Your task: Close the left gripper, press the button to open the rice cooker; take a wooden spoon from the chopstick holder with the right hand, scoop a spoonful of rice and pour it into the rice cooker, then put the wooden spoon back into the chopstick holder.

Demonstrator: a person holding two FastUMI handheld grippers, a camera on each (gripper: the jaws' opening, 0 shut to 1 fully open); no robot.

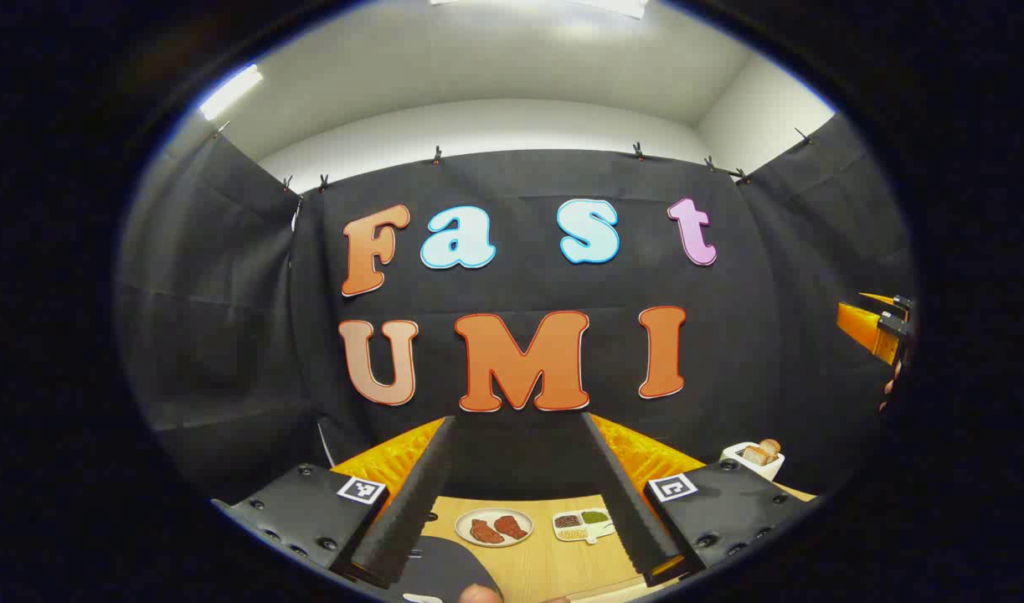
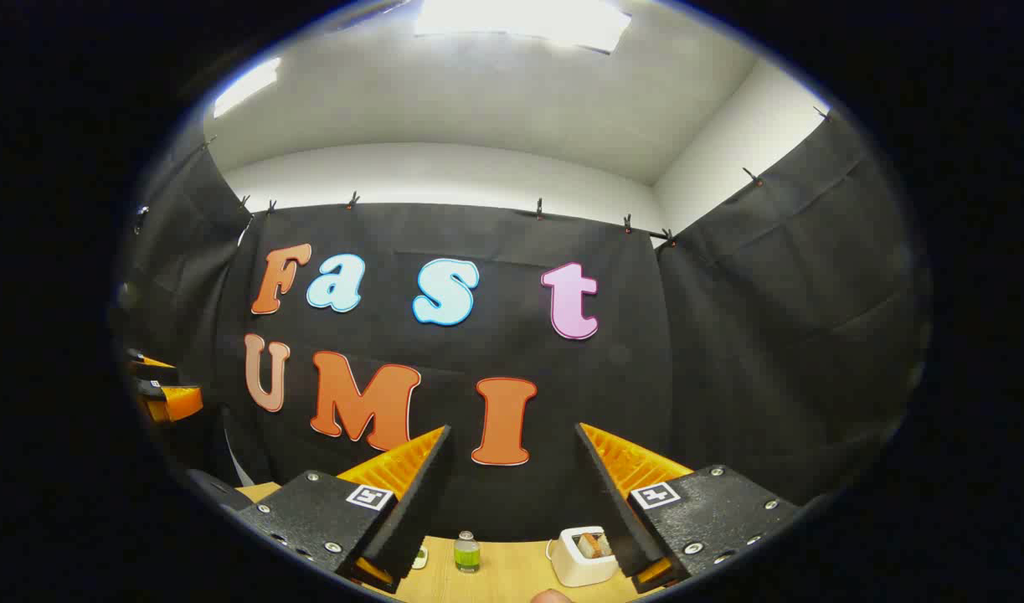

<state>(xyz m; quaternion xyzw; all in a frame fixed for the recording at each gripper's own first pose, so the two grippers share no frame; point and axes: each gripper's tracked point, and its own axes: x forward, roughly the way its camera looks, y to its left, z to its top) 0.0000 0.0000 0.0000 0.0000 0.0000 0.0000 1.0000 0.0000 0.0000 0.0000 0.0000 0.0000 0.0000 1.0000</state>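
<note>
My left gripper (image 1: 518, 419) is open and held high, pointing at the booth wall, with nothing between its fingers. Below it, at the bottom edge, shows a dark rounded top (image 1: 445, 569) that may be the rice cooker; I cannot tell for sure. A divided dish of grains (image 1: 583, 525) lies on the wooden table (image 1: 545, 561). My right gripper (image 2: 512, 429) is also open, empty and raised. It shows at the far right edge of the left gripper view (image 1: 878, 328), and the left gripper shows at the far left of the right gripper view (image 2: 164, 392).
A plate with two brown pieces of food (image 1: 495, 528) lies left of the grain dish. A white toaster holding bread (image 1: 756, 459) (image 2: 583, 554) stands at the right. A small bottle of green liquid (image 2: 467, 553) stands on the table (image 2: 512, 578).
</note>
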